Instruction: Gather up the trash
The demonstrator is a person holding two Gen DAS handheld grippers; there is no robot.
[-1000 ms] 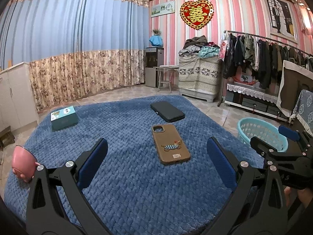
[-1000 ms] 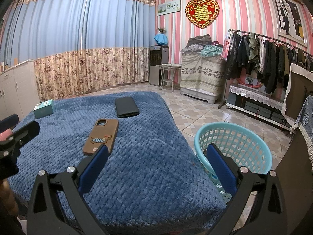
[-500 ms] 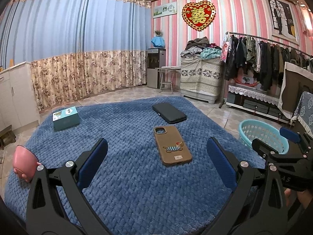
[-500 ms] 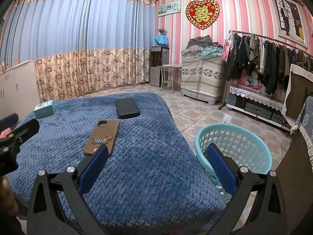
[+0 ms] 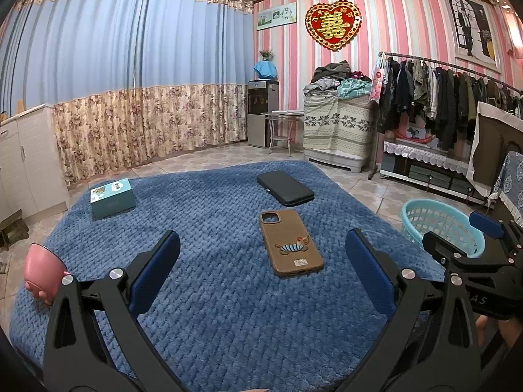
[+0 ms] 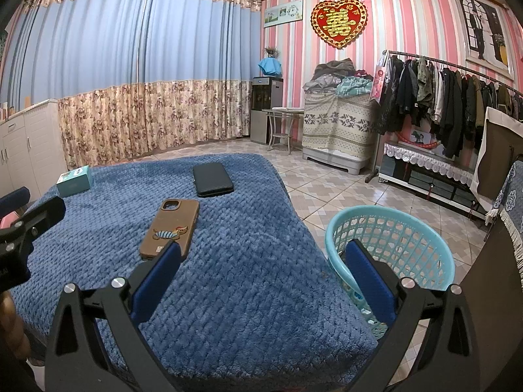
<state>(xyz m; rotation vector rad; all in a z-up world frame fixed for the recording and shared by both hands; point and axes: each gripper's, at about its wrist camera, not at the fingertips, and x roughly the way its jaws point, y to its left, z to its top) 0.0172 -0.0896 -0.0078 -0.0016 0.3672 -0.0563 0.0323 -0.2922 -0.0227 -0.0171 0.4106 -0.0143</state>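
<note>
**Both tools spread wide above the blue blanket, basket waiting on the floor**

The left tool (image 5: 261, 261) hangs above the quilted blue blanket (image 5: 212, 310) with its blue-padded fingers (image 5: 153, 272) wide apart and nothing between them. Ahead of it, between the two fingers in the left wrist view, lies a brown phone case (image 5: 290, 243) face down, with a small striped animal figure on its back and the camera cut-out at the far end. Just beyond that lies a black phone-sized case (image 5: 285, 188), flat and near the blanket's far edge. Well off to the left stands a small teal box (image 5: 112, 198). A pink cup-like object (image 5: 42, 272) sits at the blanket's left edge, partly hidden behind the left finger's frame.

The right tool (image 6: 261, 282) is likewise spread open and holds nothing. Its left finger overlaps the near end of the brown phone case (image 6: 170, 228) in view; whether it touches cannot be told. Its right finger lies in front of a light-blue plastic basket (image 6: 408, 225), which stands on the tiled floor (image 6: 327, 183) just beside the blanket's right edge.
</note>
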